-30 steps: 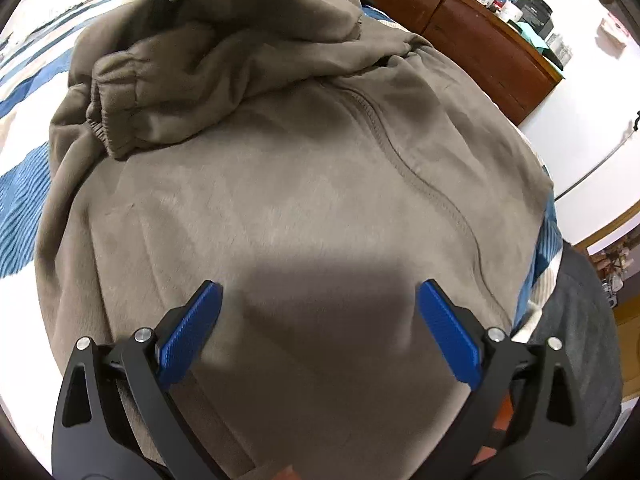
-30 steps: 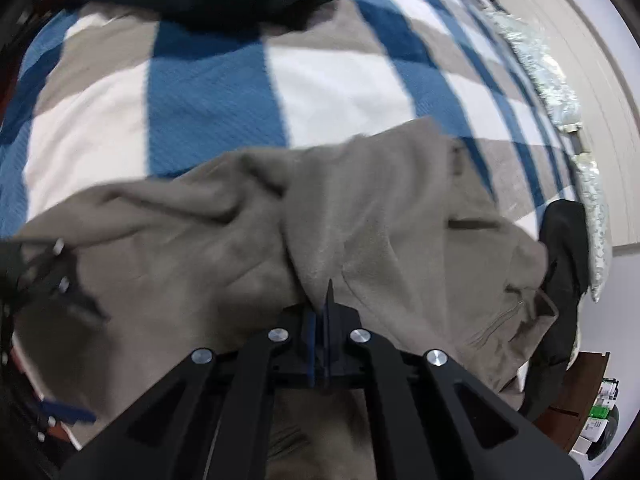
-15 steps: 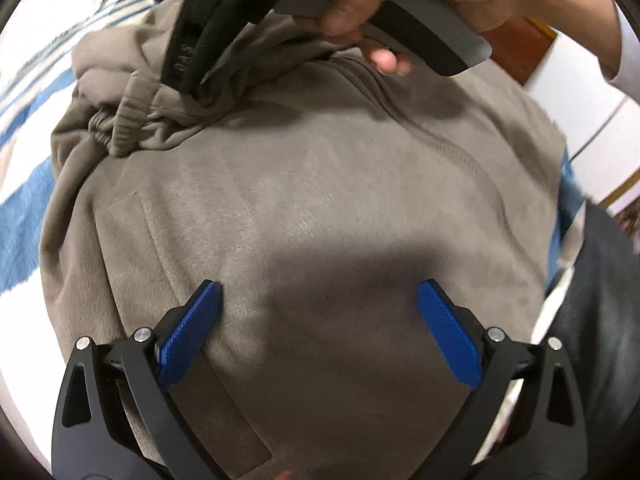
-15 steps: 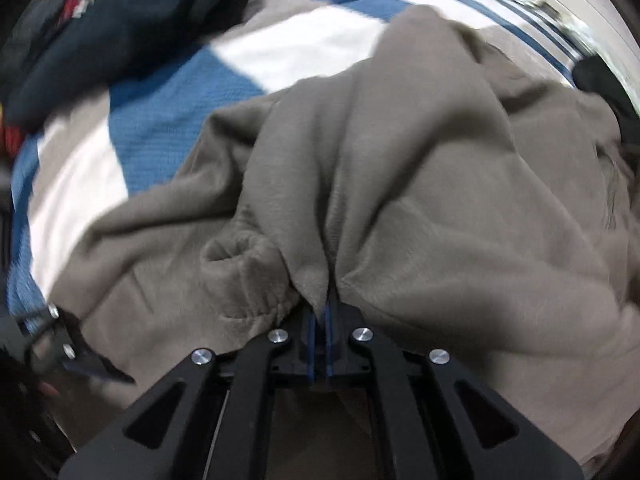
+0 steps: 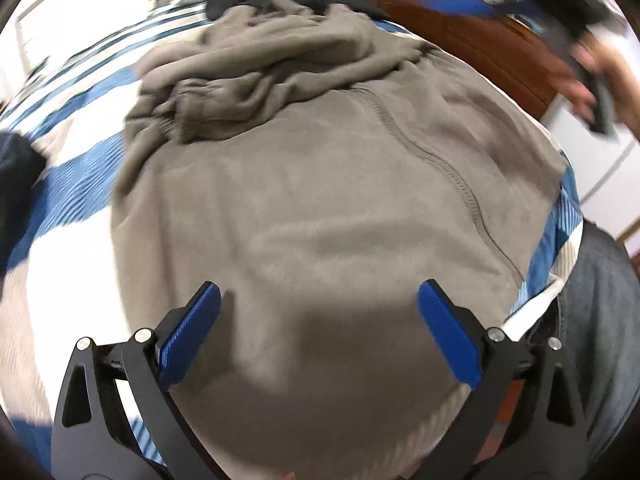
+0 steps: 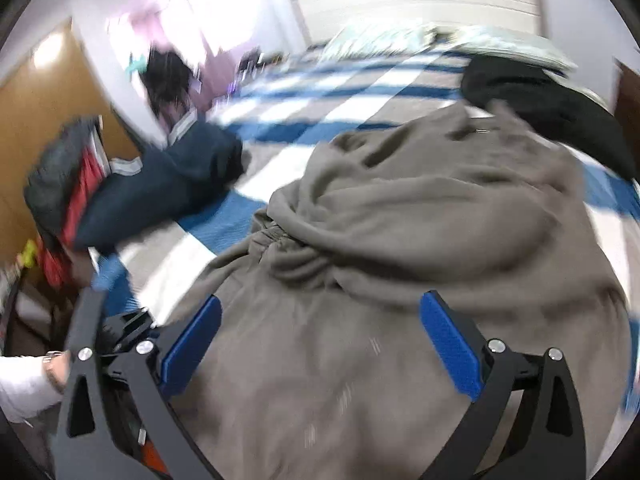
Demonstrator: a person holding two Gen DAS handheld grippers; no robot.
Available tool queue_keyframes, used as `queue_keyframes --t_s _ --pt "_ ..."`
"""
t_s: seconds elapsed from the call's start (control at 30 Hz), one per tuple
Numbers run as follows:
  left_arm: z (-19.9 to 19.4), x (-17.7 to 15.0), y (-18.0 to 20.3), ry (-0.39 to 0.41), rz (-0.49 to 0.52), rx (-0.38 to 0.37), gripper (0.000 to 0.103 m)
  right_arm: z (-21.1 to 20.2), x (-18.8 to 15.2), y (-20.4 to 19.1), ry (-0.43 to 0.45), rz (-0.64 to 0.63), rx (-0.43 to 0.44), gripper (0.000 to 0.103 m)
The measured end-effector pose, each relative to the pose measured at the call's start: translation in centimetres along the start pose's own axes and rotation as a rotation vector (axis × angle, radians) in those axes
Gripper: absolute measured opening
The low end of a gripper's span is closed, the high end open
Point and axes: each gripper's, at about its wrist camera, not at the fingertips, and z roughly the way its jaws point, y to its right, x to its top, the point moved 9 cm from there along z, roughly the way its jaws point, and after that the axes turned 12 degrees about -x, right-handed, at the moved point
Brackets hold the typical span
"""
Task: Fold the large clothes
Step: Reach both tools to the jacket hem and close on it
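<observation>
Taupe fleece hoodie [image 5: 320, 184] lies spread on the blue-striped bedspread [image 5: 76, 200], body running away from the person, one sleeve [image 5: 248, 80] bunched across the far end, cuff to the left. Left gripper [image 5: 319, 312] hangs over the near hem, jaws wide, nothing between them. Right gripper [image 6: 320, 328] has just sprung open, jaws wide and empty above the mid-body, nearer the sleeve. Dark garment [image 6: 160, 184] lies well left. Likely next grab: the near hem.
</observation>
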Motion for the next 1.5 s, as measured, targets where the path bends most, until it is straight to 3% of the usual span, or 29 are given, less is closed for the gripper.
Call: queue_keyframes --t_s 0.13,0.23,0.4,0.5,0.7,0.87,1.07,1.2,1.3,1.37,1.5 --pt "-2.9 -0.8 -2.0 0.034 -0.084 0.061 0.097 -6.0 -6.6 7.4 0.029 0.146 -0.078 0.098" --pt "-4.3 -0.8 -3.6 0.059 -0.100 0.110 0.097 -7.7 -11.9 13.5 -0.001 0.272 -0.155 0.098" --pt "-5.3 -0.3 -5.2 0.145 -0.064 0.100 0.097 -8.5 -17.5 17.7 0.017 0.365 -0.193 0.098" --pt "-4.8 -0.5 -7.2 0.150 -0.147 0.083 0.097 -8.2 -19.5 18.5 0.002 0.396 -0.179 0.098" --pt "-2.7 -2.3 -9.6 0.152 -0.324 -0.005 0.097 -6.7 -20.2 19.3 0.012 0.428 -0.198 0.098" --pt "-2.1 -2.2 -8.8 0.166 -0.338 -0.048 0.097 -4.9 -19.5 19.6 0.005 0.438 -0.212 0.098" --pt "-1.2 -2.5 -5.3 0.164 -0.385 -0.152 0.097 -4.2 -19.3 18.7 -0.001 0.517 -0.140 0.099" --pt "-0.8 -3.5 -4.5 0.160 -0.381 -0.125 0.097 -6.5 -18.9 20.7 0.065 0.541 -0.262 0.099" --pt "-0.6 -3.9 -4.6 0.157 -0.382 -0.118 0.097 -6.2 -20.1 22.5 0.015 0.574 -0.282 0.099" --pt "-0.6 -3.9 -4.6 0.160 -0.393 -0.128 0.097 -4.9 -20.9 22.6 -0.060 0.604 -0.227 0.099" --pt "-1.0 -3.4 -3.8 0.193 -0.436 -0.216 0.097 -3.9 -20.0 19.2 -0.085 0.581 -0.051 0.099"
